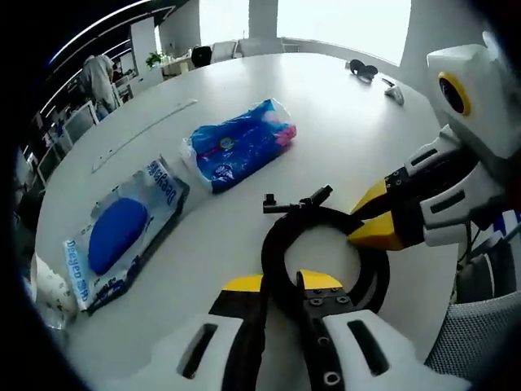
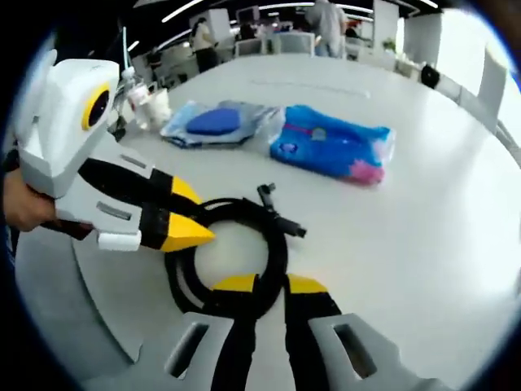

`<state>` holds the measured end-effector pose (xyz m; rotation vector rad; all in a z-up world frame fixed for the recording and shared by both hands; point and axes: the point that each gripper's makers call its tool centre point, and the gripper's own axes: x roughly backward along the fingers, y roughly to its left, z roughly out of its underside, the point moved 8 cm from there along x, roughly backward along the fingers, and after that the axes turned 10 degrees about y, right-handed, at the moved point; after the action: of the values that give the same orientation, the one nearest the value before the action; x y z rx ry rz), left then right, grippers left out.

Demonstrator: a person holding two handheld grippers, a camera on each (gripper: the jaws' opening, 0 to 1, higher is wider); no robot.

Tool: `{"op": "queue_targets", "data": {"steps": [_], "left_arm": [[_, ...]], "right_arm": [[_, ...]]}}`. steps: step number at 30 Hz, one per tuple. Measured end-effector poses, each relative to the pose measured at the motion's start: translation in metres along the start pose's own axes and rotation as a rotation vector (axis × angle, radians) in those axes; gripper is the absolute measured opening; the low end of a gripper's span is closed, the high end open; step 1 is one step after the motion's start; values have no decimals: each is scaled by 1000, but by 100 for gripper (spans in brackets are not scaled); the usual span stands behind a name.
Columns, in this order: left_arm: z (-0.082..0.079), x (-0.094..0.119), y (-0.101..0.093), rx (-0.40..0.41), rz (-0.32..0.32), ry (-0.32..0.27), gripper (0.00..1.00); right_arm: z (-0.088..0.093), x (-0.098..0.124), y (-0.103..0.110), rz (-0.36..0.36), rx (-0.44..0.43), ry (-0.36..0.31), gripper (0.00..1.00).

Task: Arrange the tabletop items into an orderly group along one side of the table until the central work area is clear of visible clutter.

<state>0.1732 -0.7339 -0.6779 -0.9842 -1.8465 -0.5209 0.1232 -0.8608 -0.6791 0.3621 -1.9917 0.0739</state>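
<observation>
Where the black coiled cable (image 1: 326, 252) lies near the rim of the round white table (image 1: 342, 122), both claws meet on it from opposite sides. In the left gripper view, the left gripper (image 1: 281, 285) has its yellow-tipped jaws nearly together, pinching the near side of the coil, while the right gripper (image 1: 376, 218) comes in from the right with its tips touching the coil's far edge. In the right gripper view, the right gripper (image 2: 269, 285) is likewise closed on the ring's near side, and the left gripper (image 2: 189, 220) reaches in from the left, its tips on the coil. The cable's plug ends (image 2: 281, 213) stick out from the ring towards the table's middle.

Beyond the coil, well apart from it, lie a blue plastic pack with a pink corner (image 1: 240, 145) and, beside that, a clear bag holding a blue oval object (image 1: 122, 232); its printing is too blurred to read with certainty. A crumpled clear wrapper (image 1: 49, 293) sits at the table's edge past the bag. Dark small items (image 1: 362, 70) rest near the far rim. Much bare tabletop stays open between these things. A grey mesh chair back (image 1: 476, 334) stands just off the edge.
</observation>
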Motion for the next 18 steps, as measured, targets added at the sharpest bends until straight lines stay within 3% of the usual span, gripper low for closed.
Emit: {"op": "queue_targets", "data": {"steps": [2, 3, 9, 18], "left_arm": [[2, 2, 2, 14, 0, -3, 10], [2, 4, 3, 18, 2, -8, 9], [10, 11, 9, 79, 25, 11, 7], [18, 31, 24, 114, 27, 6, 4]], "right_arm": [[-2, 3, 0, 14, 9, -13, 3], [-1, 3, 1, -6, -23, 7, 2], [-5, 4, 8, -25, -30, 6, 1], [-25, 7, 22, -77, -11, 2, 1]]}}
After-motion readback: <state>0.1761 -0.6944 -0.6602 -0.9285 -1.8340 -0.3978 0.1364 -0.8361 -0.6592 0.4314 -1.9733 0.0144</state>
